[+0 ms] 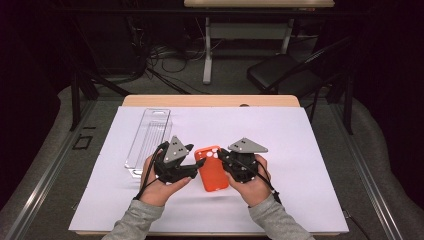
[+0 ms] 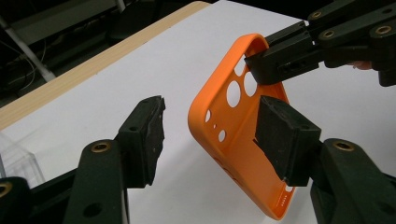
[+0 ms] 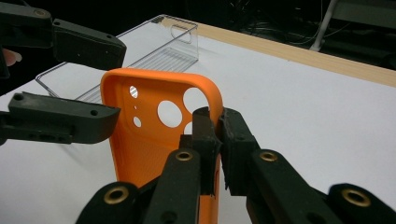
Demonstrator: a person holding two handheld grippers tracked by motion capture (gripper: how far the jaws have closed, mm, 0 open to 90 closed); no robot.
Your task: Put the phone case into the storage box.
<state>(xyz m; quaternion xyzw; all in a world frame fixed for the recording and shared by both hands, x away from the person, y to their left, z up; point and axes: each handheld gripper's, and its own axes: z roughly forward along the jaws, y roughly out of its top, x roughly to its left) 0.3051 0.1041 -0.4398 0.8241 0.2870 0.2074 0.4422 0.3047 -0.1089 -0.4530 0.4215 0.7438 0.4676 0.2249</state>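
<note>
An orange phone case (image 1: 212, 172) with round camera holes is in the middle of the white sheet, tilted up on its side. My right gripper (image 3: 219, 140) is shut on the case's (image 3: 140, 149) long edge near the camera corner; in the high view it (image 1: 220, 155) reaches the case from the right. My left gripper (image 2: 215, 135) stands open astride the opposite edge of the case (image 2: 233, 154). One pad (image 2: 147, 133) is clearly off the case and the other (image 2: 285, 140) sits over its inner face. The high view shows that gripper (image 1: 196, 156) at the case's left.
A clear plastic tray (image 1: 149, 136) lies on the white sheet (image 1: 300, 150) behind the left hand, running towards the back of the table. The wooden table edge (image 1: 210, 101) is beyond it. A black chair (image 1: 280, 72) stands on the floor behind.
</note>
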